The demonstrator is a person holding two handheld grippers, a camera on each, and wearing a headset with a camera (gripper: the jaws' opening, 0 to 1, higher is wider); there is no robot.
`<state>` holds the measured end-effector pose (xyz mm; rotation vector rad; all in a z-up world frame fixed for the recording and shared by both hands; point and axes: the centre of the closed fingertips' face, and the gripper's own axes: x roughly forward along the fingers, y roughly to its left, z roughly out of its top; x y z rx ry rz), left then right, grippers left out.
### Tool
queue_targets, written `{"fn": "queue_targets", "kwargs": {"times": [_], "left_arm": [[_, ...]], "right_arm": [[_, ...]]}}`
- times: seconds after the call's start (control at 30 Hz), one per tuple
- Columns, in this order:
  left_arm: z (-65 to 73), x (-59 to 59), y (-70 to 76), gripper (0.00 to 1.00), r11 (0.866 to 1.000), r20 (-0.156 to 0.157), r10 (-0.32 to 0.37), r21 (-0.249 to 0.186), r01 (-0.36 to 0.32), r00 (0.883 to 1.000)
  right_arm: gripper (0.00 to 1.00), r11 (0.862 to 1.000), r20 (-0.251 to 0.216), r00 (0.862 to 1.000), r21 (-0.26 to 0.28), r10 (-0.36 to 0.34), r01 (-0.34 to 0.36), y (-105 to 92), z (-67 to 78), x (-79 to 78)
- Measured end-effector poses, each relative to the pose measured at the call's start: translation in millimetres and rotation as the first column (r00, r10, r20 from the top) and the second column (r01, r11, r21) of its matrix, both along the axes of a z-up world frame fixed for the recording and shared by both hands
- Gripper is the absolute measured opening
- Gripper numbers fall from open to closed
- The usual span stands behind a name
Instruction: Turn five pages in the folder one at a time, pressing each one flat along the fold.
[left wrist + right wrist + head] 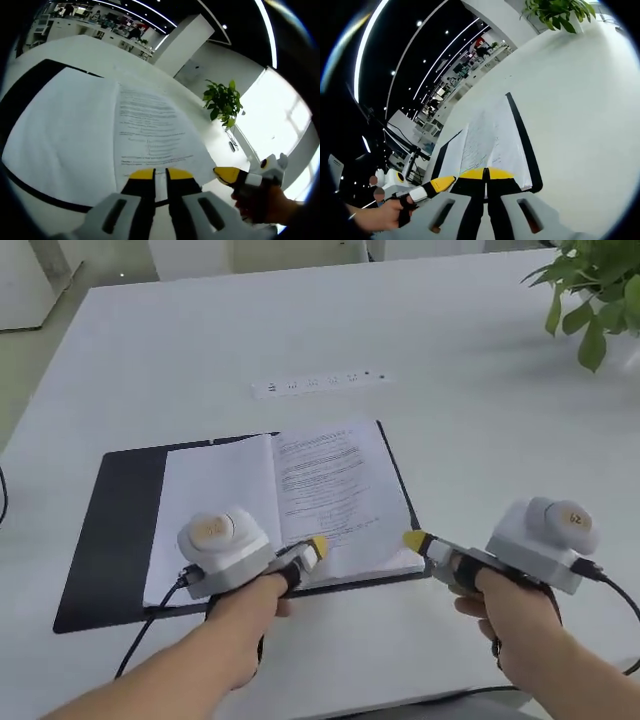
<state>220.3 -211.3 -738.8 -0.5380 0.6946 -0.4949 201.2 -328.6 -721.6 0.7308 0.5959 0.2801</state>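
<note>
Head view shows left gripper (314,549) and right gripper (414,539), both closed on nothing, at the open folder's (115,530) near edge.

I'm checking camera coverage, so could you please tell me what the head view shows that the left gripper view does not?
The head view adds a white power strip beyond the folder and the person's left hand. The left gripper view adds a white column and ceiling lights. Both share the folder, the potted plant and the right gripper.
</note>
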Motion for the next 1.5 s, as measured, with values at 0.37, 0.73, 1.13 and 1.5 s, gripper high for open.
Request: {"fn": "queue_targets", "kwargs": {"times": [0.37,0.73,1.13,1.5], "left_arm": [[28.0,-26.2,48.9,0.11,0.988,0.144,-0.105,0.129,0.087,0.984],[42.9,-47.1,120.0,0.17,0.983,0.209,-0.086,0.177,0.048,0.974],[36.5,-58.6,181.5,0.17,0.973,0.201,-0.003,0.225,-0.043,0.980],[41.6,-56.2,199.4,0.18,0.952,0.224,-0.045,0.306,-0.026,0.974]], "right_arm": [[0.00,0.991,0.135,0.990,0.127,0.033,-0.051,57.8,72.4,10.4],[0.00,0.968,0.197,0.958,0.103,0.207,-0.230,159.8,95.7,17.7],[0.00,0.937,0.109,0.934,0.041,0.341,-0.347,249.9,53.7,16.9],[0.00,0.914,0.057,0.913,0.011,0.404,-0.405,295.4,30.0,14.8]]}}
